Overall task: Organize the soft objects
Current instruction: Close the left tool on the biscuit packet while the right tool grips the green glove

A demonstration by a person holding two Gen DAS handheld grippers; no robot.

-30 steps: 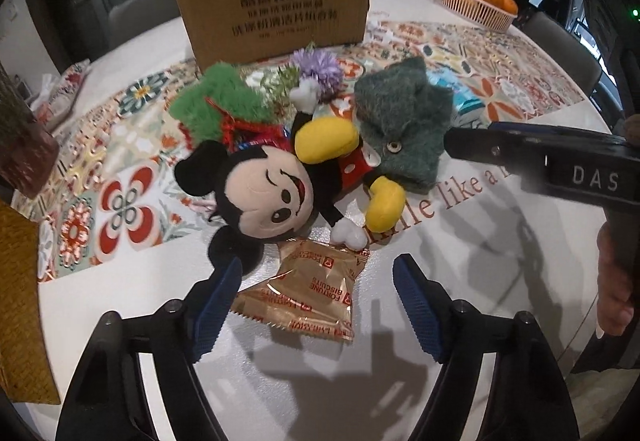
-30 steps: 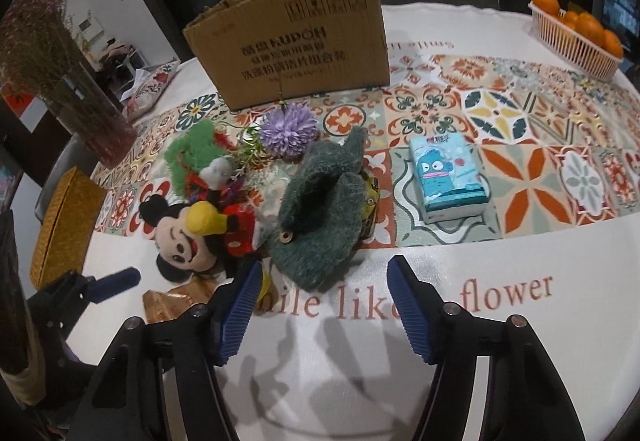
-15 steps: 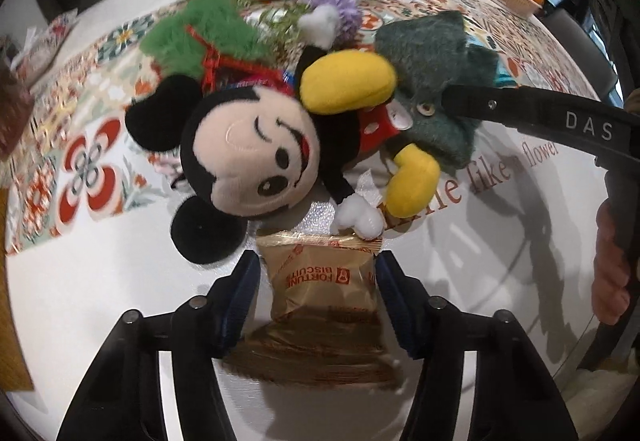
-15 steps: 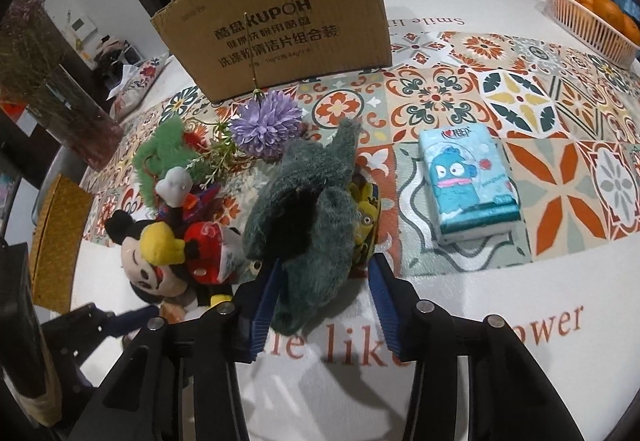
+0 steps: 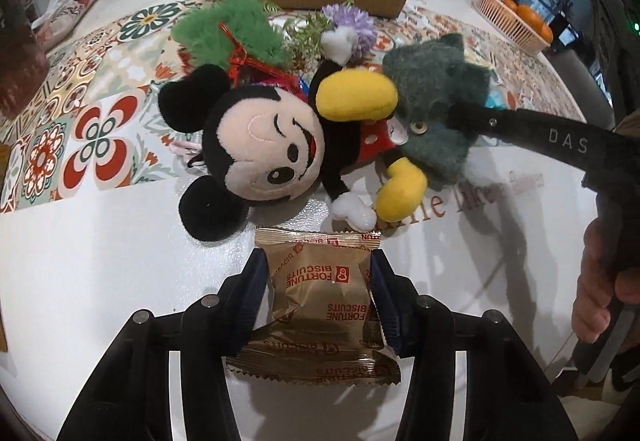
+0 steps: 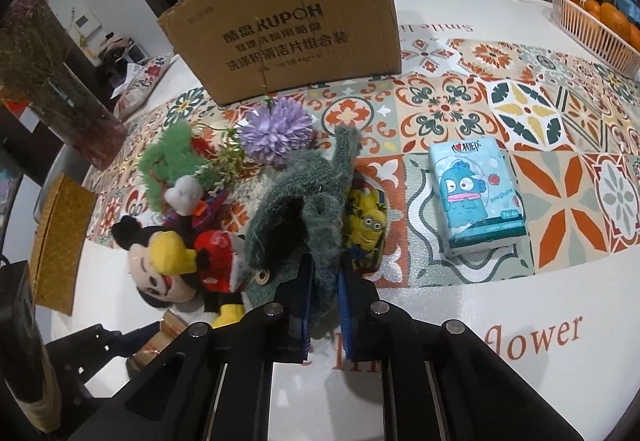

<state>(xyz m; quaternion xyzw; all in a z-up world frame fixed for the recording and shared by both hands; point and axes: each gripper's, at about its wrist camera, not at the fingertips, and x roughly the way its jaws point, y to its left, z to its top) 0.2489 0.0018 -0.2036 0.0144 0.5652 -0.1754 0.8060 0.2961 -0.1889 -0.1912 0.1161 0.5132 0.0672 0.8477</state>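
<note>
The left gripper (image 5: 318,291) has just been closing in and now pinches a gold biscuit packet (image 5: 320,289) by its sides, low in its view at about 6 o'clock on the white part of the desk (image 5: 100,261). Right above that, at 12 o'clock from the packet, a mouse plush (image 5: 264,145) lies on its side. The right gripper (image 6: 323,305) has also just been closing, and it's clamped tight on the bottom edge of a grey-green woolly hat (image 6: 304,213), which sits between the plush at its 9 o'clock and a yellow cartoon pouch (image 6: 366,229) at its 3 o'clock. A purple flower (image 6: 276,137) and a green fuzzy thing (image 6: 168,157) are further back, in front of a cardboard box (image 6: 288,33). A tissue pack (image 6: 476,197) sits apart at 3 o'clock.
</note>
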